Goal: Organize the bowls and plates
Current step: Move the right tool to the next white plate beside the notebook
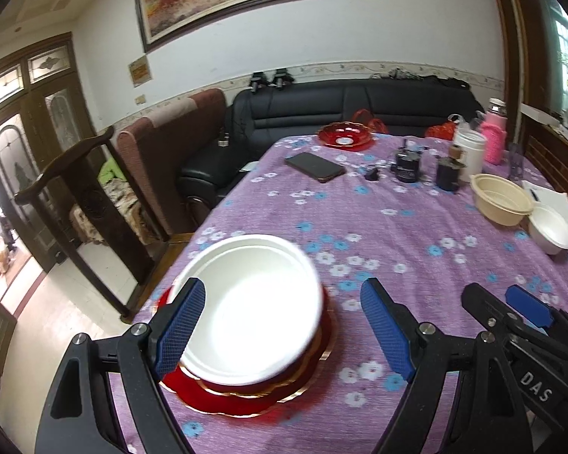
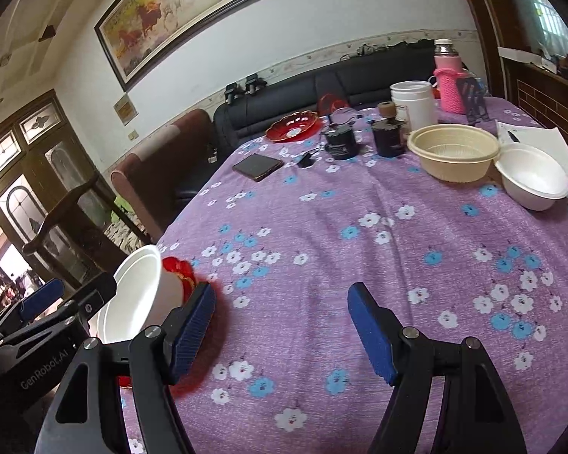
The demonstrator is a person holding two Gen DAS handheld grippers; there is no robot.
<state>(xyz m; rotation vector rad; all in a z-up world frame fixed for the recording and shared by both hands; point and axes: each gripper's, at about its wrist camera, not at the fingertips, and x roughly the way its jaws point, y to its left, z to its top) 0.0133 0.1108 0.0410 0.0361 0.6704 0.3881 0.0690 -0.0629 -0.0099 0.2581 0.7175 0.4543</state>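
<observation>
At the near left edge of the surface [image 1: 416,227], a white plate [image 1: 250,310] sits on top of a stack of red dishes [image 1: 246,397], and the left claw [image 1: 280,325] hangs right over it. Its left pad overlaps the plate's left rim in the picture, though I cannot tell if it touches; its right pad stands clear to the right over the cloth. The jaws are spread wide and grip nothing. The claw points forward and downward, tilted toward the stack.

Just to the right, the right claw [image 2: 280,325] hovers above bare flowered cloth, likewise spread and empty, pointing forward and down at much the same slope. From its own view the white plate [image 2: 132,299] and red dishes [image 2: 178,268] lie off to its left, beside the left claw [image 2: 75,302].

The loose pieces left to gather lie at the far right: a white bowl [image 2: 532,181] and, just behind it and touching or nearly so, a beige bowl [image 2: 452,153]. Both stand upright and open. The right claw is the nearer one to them, so the coming reach likely falls to it, forward and to the right across open cloth.

Farther still, at the far middle, a red plate [image 2: 293,125] sits alone, about equally distant from both claws, past a phone [image 2: 257,166] lying flat.
</observation>
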